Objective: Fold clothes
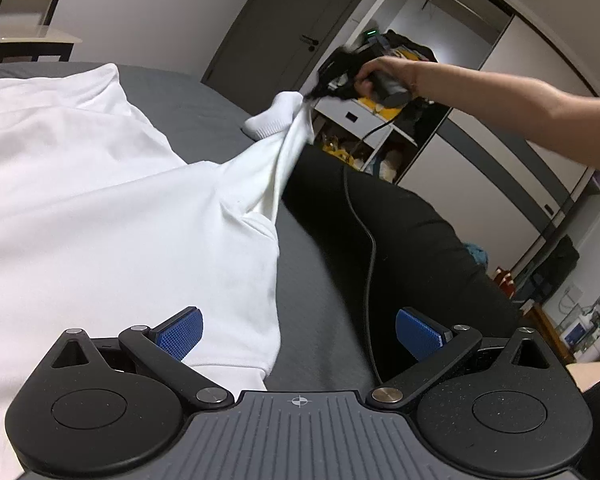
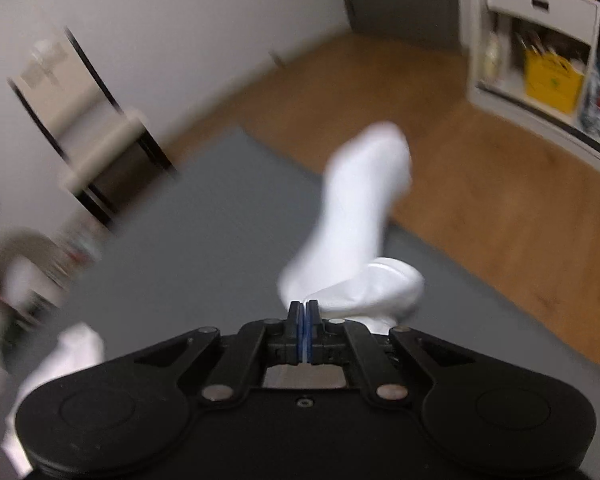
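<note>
A white long-sleeved garment lies spread over the left part of the grey bed. A hand holds my right gripper above the bed's far side, shut on the garment's sleeve, which is pulled up taut with its ribbed cuff flopping over. In the blurred right wrist view the right gripper is pinched on white fabric, and the sleeve hangs ahead of it. My left gripper is open just over the garment's near edge, with nothing between its blue pads.
A black-clad leg and a black cable cross the bed to the right of the garment. An open shelf unit with yellow items stands past the bed. A chair sits by the wall on the wooden floor.
</note>
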Available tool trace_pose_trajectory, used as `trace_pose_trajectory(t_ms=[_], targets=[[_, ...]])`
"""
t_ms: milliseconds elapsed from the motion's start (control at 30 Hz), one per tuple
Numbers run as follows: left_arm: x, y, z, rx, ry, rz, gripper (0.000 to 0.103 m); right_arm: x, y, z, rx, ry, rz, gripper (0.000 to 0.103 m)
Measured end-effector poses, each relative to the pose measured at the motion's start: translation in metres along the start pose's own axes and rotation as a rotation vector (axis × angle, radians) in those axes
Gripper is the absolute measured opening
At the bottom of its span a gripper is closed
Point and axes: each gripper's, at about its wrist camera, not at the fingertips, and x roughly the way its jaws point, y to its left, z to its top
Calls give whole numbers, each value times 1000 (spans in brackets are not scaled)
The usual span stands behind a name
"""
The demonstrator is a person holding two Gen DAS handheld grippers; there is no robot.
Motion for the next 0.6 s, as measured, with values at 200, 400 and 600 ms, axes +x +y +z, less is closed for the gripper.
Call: trace_pose_trajectory(t_ms=[200, 400, 600], targets=[[2, -6, 0, 21, 22, -13, 103, -41, -68, -9, 142, -133, 81, 1], [7, -10, -1, 17, 32, -57, 103, 10, -111, -49, 182, -9, 80, 10], [17, -6, -6, -15, 59, -42, 103, 38, -35, -32, -87, 26, 132, 43]])
